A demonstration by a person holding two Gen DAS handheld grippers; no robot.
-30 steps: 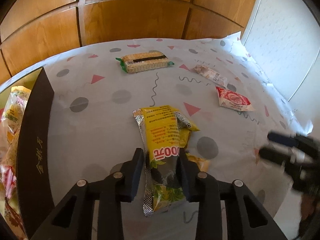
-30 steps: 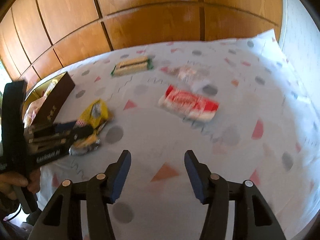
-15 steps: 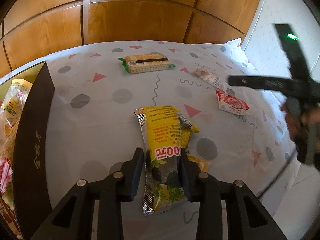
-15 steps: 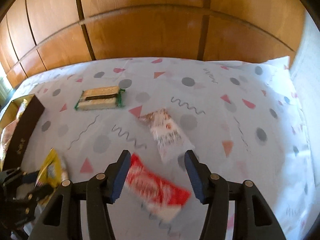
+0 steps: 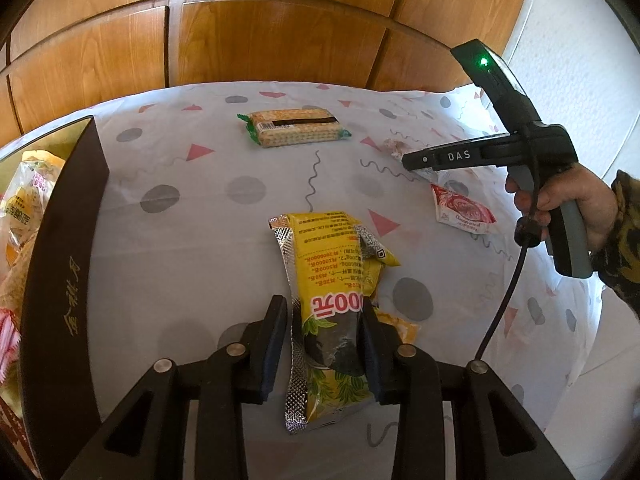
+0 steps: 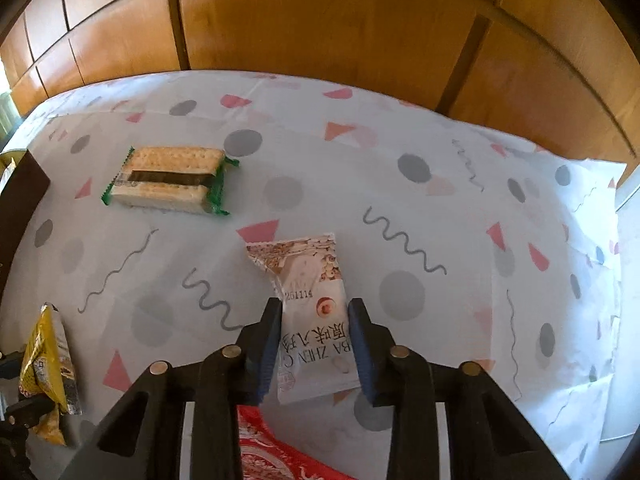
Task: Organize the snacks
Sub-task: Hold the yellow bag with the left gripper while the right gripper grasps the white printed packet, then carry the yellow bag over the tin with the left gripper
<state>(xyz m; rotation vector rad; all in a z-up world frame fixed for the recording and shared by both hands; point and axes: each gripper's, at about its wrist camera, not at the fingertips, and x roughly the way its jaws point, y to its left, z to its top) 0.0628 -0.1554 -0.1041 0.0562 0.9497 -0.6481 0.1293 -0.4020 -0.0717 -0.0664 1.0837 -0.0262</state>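
At the far left of the left wrist view, a dark box (image 5: 60,280) is running off the frame edge, so the yellow and red snack packs (image 5: 24,200) inside it are showing only in part. Just right of it, the left gripper (image 5: 324,344) is clenching the lower half of a yellow snack packet (image 5: 332,276) lying on the patterned counter cloth (image 5: 180,240). Farther back, a cracker pack (image 5: 294,132) is lying alone. To the right, a red sachet (image 5: 460,210) is sitting near a person's hand (image 5: 568,204). In the right wrist view, the right gripper (image 6: 314,344), its jaws having just been closing, is pinching a white snack packet (image 6: 316,320), whose lower end is disappearing behind the fingers (image 6: 266,344).
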